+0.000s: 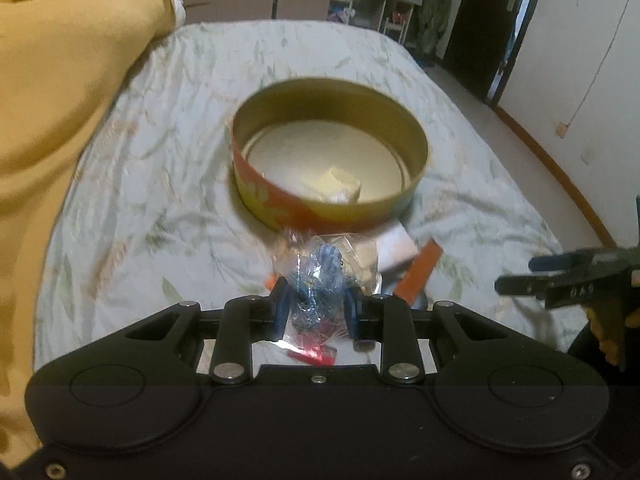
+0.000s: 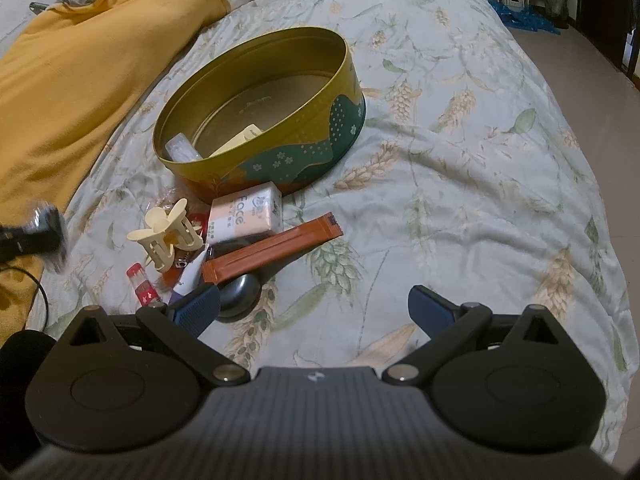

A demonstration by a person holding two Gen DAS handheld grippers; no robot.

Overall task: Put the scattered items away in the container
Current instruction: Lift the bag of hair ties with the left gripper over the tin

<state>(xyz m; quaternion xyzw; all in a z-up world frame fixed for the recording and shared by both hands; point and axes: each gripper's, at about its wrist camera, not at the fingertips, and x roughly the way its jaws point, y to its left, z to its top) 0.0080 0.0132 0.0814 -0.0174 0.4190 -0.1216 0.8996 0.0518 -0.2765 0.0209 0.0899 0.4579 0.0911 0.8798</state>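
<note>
1. The bed (image 2: 460,128), under a leaf-and-wheat print cover, is carrying everything; a yellow blanket (image 2: 80,80) is lying along its left side.
2. The round tin (image 2: 304,136), gold inside with green and orange outside, is sitting open mid-bed and is holding only a few pale items near its front wall, so the tidying is looking early to midway.
3. Just in front of the tin, a small heap is waiting: a tissue pack (image 2: 246,212) touching the tin's base, an orange sachet (image 2: 272,246) lying slantwise, a cream hair claw (image 2: 166,234), a dark rounded object (image 2: 240,294) and a few small red and white bits too jumbled to name.
4. The left tool (image 1: 316,300) is clamping a crinkly clear packet (image 1: 324,268) with something blue inside, holding it above the heap and just short of the tin's near rim; it is judged ready for dropping in.
5. The right tool (image 2: 314,306) is hanging with jaws spread wide and empty, beside the heap.
</note>
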